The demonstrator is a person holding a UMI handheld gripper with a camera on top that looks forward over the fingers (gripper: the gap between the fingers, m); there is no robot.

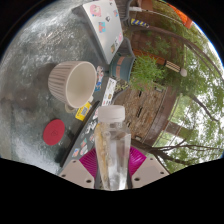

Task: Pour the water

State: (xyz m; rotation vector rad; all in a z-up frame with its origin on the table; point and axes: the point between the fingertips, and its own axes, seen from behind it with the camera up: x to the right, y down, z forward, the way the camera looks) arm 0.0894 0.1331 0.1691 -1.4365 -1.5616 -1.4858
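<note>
My gripper [112, 166] is shut on a clear plastic water bottle [111, 145], with a magenta pad pressing each side of it. The bottle stands upright between the fingers, its uncapped neck [110, 114] pointing ahead. A cream ribbed cup [73, 84] lies tilted in the view on the grey stone tabletop [35, 70], beyond and to the left of the bottle's mouth, its open rim facing the bottle. A red bottle cap [53, 130] rests on the table left of the bottle.
A white box with pictures [103, 25] lies on the table beyond the cup. A small yellow object [84, 112] sits by the table's edge near the bottle neck. Past the edge are a wooden bench [150, 105], shrubs and trees.
</note>
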